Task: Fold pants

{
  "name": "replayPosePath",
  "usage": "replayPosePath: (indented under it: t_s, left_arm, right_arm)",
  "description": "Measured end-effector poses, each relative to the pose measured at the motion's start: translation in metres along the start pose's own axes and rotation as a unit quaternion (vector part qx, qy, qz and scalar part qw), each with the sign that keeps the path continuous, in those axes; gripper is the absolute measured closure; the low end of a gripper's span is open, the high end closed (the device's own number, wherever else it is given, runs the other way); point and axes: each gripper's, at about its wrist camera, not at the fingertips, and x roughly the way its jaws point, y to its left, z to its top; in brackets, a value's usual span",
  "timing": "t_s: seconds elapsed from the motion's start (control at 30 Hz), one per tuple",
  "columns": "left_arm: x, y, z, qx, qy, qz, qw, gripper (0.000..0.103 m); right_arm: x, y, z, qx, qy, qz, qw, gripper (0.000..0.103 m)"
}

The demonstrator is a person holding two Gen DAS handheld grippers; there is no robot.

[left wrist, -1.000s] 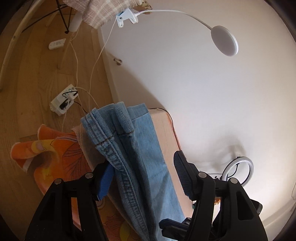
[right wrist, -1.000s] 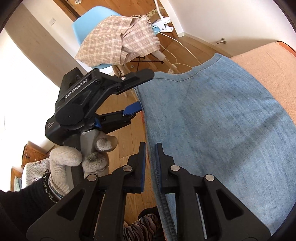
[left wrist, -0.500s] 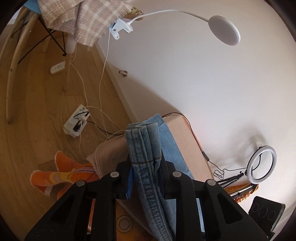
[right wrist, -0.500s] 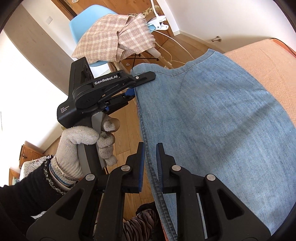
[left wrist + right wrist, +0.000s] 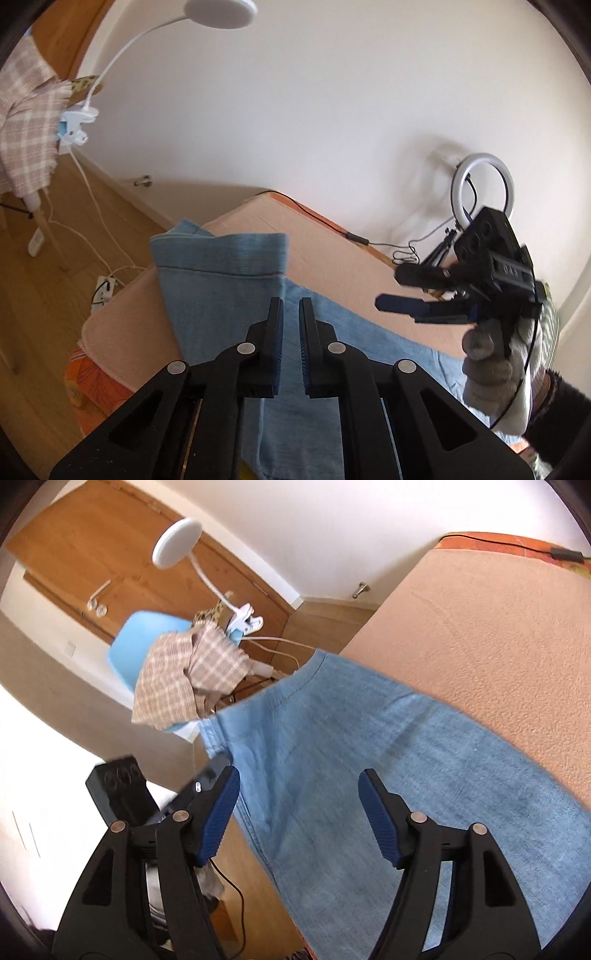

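Observation:
Light blue denim pants (image 5: 225, 295) lie on a peach-covered table (image 5: 332, 258), one end folded back over the rest near the table's left corner. My left gripper (image 5: 291, 310) hovers above the fold with its jaws nearly closed and nothing between them. My right gripper (image 5: 299, 786) is open and empty above the pants (image 5: 369, 775); it also shows in the left wrist view (image 5: 402, 290), held by a gloved hand at the right.
A blue chair (image 5: 147, 642) draped with a plaid cloth (image 5: 184, 672) stands on the wood floor left of the table. A clip lamp (image 5: 221, 11), a ring light (image 5: 480, 188), cables and a power strip (image 5: 105, 290) are nearby.
My left gripper has let go of the denim edge and the fold now lies on the table. My right gripper has opened and released the pants' edge.

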Motion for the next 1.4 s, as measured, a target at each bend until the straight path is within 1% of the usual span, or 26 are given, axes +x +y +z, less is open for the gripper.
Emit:
replayPosePath:
  t_s: [0.03,0.1,0.17,0.27,0.37,0.47,0.5,0.53,0.57,0.6,0.63,0.7,0.73,0.77,0.8,0.83,0.87,0.93,1.0,1.07,1.17,1.23,1.27,1.33,1.37,1.4]
  left_arm:
    - [0.004,-0.008,-0.003,0.019,0.011,-0.008,0.9997,0.096]
    - [0.013,-0.016,-0.010,0.042,0.031,-0.005,0.9986,0.097]
    - [0.016,-0.017,-0.014,0.043,0.037,-0.009,0.9983,0.097]
    - [0.009,-0.007,-0.017,0.025,0.030,-0.003,0.9992,0.097]
    - [0.008,0.004,-0.018,0.018,0.049,0.012,0.9986,0.096]
    - [0.006,0.011,-0.016,0.019,0.060,0.025,0.9977,0.096]
    - [0.007,0.011,-0.015,0.019,0.068,0.026,0.9972,0.092]
    - [0.011,0.010,-0.015,0.020,0.077,0.031,0.9963,0.078]
    - [0.013,0.011,-0.014,0.021,0.083,0.037,0.9957,0.071]
    - [0.016,0.011,-0.013,0.024,0.087,0.037,0.9952,0.065]
    - [0.018,0.010,-0.011,0.029,0.091,0.037,0.9947,0.065]
    - [0.024,0.007,-0.010,0.040,0.097,0.045,0.9935,0.063]
    - [0.028,0.006,-0.009,0.042,0.098,0.049,0.9931,0.059]
    - [0.032,0.006,-0.009,0.042,0.100,0.051,0.9928,0.058]
    - [0.034,0.006,-0.009,0.041,0.101,0.052,0.9927,0.058]
    - [0.035,0.004,-0.009,0.040,0.102,0.055,0.9925,0.058]
    - [0.036,0.004,-0.011,0.039,0.102,0.056,0.9924,0.058]
    - [0.044,0.007,-0.011,0.034,0.105,0.064,0.9918,0.053]
    - [0.048,0.010,-0.012,0.025,0.107,0.075,0.9911,0.049]
    - [0.052,0.012,-0.012,0.019,0.105,0.085,0.9906,0.049]
    - [0.060,0.011,-0.009,0.015,0.109,0.105,0.9883,0.049]
    - [0.064,0.013,-0.006,0.009,0.104,0.122,0.9870,0.049]
    - [0.064,0.017,-0.005,-0.006,0.101,0.126,0.9869,0.049]
    - [0.060,0.028,-0.004,-0.043,0.083,0.126,0.9877,0.049]
    - [0.058,0.034,-0.005,-0.060,0.072,0.129,0.9872,0.049]
    - [0.057,0.039,-0.007,-0.074,0.067,0.127,0.9869,0.052]
  right_arm:
    - [0.000,-0.006,0.007,0.015,-0.003,0.006,1.000,0.030]
    - [0.007,-0.015,0.018,0.039,0.002,0.015,0.999,0.028]
    - [0.019,-0.021,0.025,0.052,0.013,0.003,0.999,0.028]
    - [0.041,-0.016,0.030,0.041,0.027,-0.011,0.999,0.028]
    - [0.067,-0.005,0.033,0.019,0.051,-0.011,0.998,0.028]
    - [0.096,0.004,0.038,-0.011,0.071,-0.029,0.997,0.028]
    - [0.106,0.004,0.041,-0.013,0.077,-0.033,0.996,0.028]
    - [0.115,0.004,0.044,-0.014,0.080,-0.035,0.996,0.028]
    - [0.124,0.002,0.047,-0.015,0.086,-0.038,0.995,0.028]
    - [0.132,0.001,0.050,-0.017,0.091,-0.044,0.995,0.029]
    - [0.140,-0.001,0.052,-0.021,0.095,-0.054,0.994,0.031]
    - [0.152,-0.006,0.055,-0.020,0.107,-0.064,0.992,0.036]
    - [0.157,-0.008,0.055,-0.016,0.111,-0.062,0.992,0.043]
    - [0.159,-0.008,0.054,-0.015,0.107,-0.062,0.992,0.045]
    - [0.161,-0.008,0.054,-0.015,0.109,-0.061,0.992,0.053]
    - [0.164,-0.007,0.052,-0.013,0.121,-0.055,0.991,0.075]
    - [0.168,-0.007,0.051,-0.011,0.131,-0.062,0.989,0.088]
    - [0.168,-0.005,0.050,-0.014,0.131,-0.072,0.989,0.090]
    - [0.162,-0.005,0.054,0.008,0.126,-0.051,0.991,0.094]
    - [0.157,0.000,0.059,0.026,0.117,-0.026,0.992,0.094]
    - [0.158,0.020,0.062,0.003,0.120,-0.029,0.992,0.095]
    - [0.161,0.030,0.063,0.009,0.127,-0.012,0.992,0.095]
    - [0.163,0.035,0.064,0.013,0.127,-0.001,0.992,0.099]
    - [0.165,0.044,0.064,0.019,0.129,0.022,0.991,0.100]
    - [0.168,0.049,0.064,0.014,0.133,0.024,0.991,0.100]
    - [0.171,0.055,0.064,0.003,0.136,0.016,0.991,0.100]
